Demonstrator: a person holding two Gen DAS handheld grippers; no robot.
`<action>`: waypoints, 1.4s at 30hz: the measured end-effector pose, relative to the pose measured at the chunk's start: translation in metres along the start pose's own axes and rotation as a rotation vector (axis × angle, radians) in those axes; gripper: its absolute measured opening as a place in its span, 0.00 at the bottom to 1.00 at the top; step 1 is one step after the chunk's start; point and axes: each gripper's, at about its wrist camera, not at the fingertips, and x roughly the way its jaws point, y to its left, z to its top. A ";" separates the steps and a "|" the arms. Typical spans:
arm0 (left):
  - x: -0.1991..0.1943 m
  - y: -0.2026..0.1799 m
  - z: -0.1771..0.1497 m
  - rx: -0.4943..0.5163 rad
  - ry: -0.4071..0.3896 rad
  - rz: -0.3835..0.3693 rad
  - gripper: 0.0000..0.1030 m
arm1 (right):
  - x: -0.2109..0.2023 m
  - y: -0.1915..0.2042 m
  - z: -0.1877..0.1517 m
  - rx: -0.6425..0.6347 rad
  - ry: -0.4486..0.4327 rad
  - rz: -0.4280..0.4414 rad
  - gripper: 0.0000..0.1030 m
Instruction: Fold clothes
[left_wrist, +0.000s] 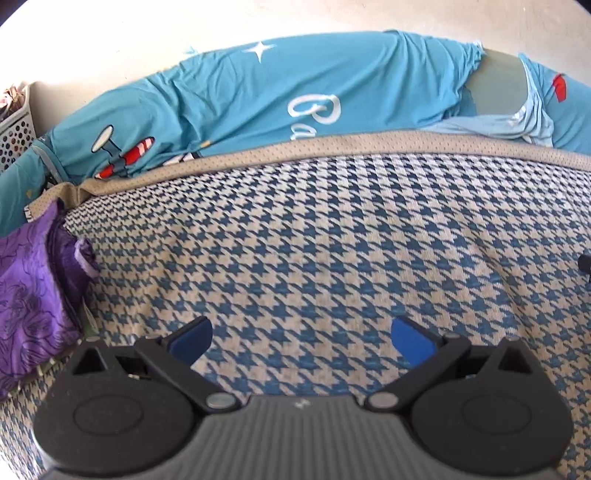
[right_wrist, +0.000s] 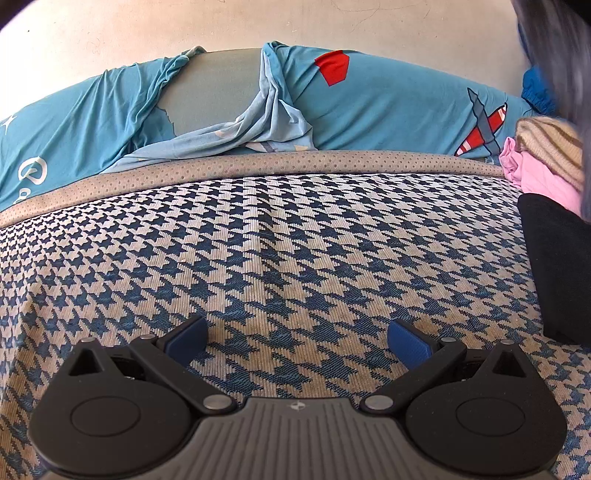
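My left gripper (left_wrist: 301, 338) hangs open just above a blue-and-cream houndstooth cover (left_wrist: 314, 240), with nothing between its blue pads. A purple patterned garment (left_wrist: 26, 295) lies bunched at the far left of that view. My right gripper (right_wrist: 297, 341) is also open and holds nothing, low over the same houndstooth cover (right_wrist: 277, 251). To its right lie a black garment (right_wrist: 557, 269), a pink garment (right_wrist: 535, 173) and a beige striped knit (right_wrist: 550, 144), piled together. A blurred grey-blue cloth (right_wrist: 557, 44) crosses the top right corner.
Teal bedding with planes and white lettering (left_wrist: 277, 85) runs along the back against a pale wall, also seen as teal bedding (right_wrist: 388, 107) in the right wrist view. A beige dotted border (left_wrist: 332, 146) edges the cover. A perforated white basket (left_wrist: 16, 129) stands at far left.
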 end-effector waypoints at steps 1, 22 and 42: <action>-0.004 0.004 0.002 -0.006 -0.014 0.008 1.00 | 0.000 0.000 0.000 0.000 0.000 0.000 1.00; -0.065 0.172 0.002 -0.379 -0.138 0.069 1.00 | 0.000 0.000 0.000 0.000 0.000 0.000 1.00; -0.059 0.163 -0.004 -0.297 -0.139 0.093 1.00 | 0.000 0.000 0.000 -0.001 -0.001 0.000 1.00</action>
